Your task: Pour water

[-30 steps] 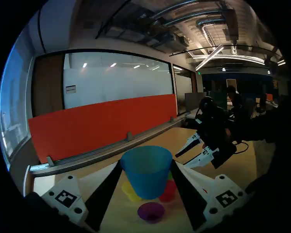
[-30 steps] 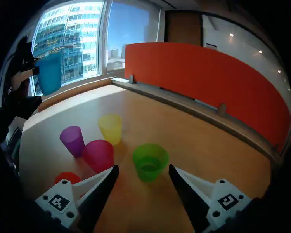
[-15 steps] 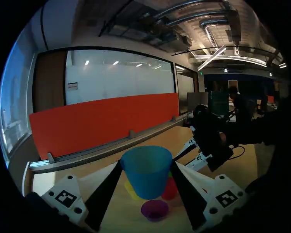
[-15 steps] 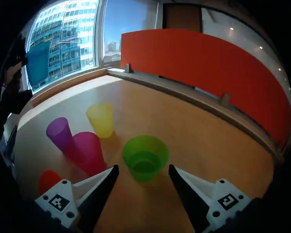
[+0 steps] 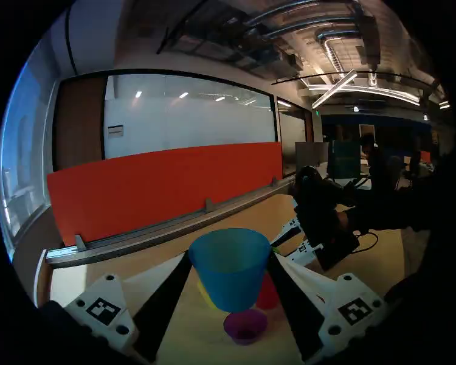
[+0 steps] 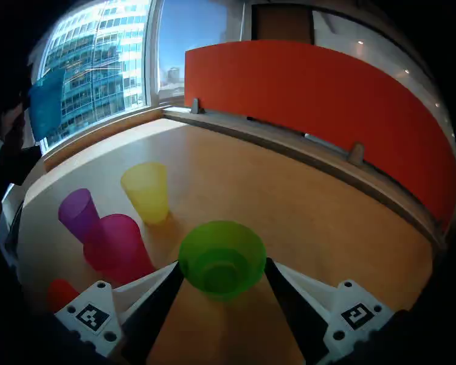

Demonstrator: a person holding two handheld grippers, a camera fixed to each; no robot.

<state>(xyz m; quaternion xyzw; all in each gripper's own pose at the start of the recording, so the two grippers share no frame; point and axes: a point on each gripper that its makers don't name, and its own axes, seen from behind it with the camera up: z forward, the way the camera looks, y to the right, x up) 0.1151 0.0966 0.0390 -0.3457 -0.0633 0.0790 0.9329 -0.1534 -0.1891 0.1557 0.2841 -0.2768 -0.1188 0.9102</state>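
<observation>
Nearest me, my right gripper [image 6: 223, 266] brackets the green cup [image 6: 221, 249], which stands on the wooden table [image 6: 325, 225]. Its rim reaches both fingers, but I cannot tell whether they press on it or only flank it. I judge I have it there to steady the cup as the receiver for the pour.

Just left of it stand the magenta cup [image 6: 115, 246] and, nearer my edge, a red cup [image 6: 59, 293]. The purple cup [image 6: 77, 213] and yellow cup [image 6: 146, 191] sit a little farther back. All are apart from the green one, so the pouring spot is free.

My left gripper [image 5: 229, 255] clamps the blue cup [image 5: 230, 277] from both sides. It holds the cup upright, lifted above the cluster, so nothing spills before I tip it. In the right gripper view the cup hangs far left against the window [image 6: 100, 67]. I cannot see whether it holds water.

Farthest off runs the orange partition [image 6: 325, 103]. I judge the blue cup must next come over the green one.
</observation>
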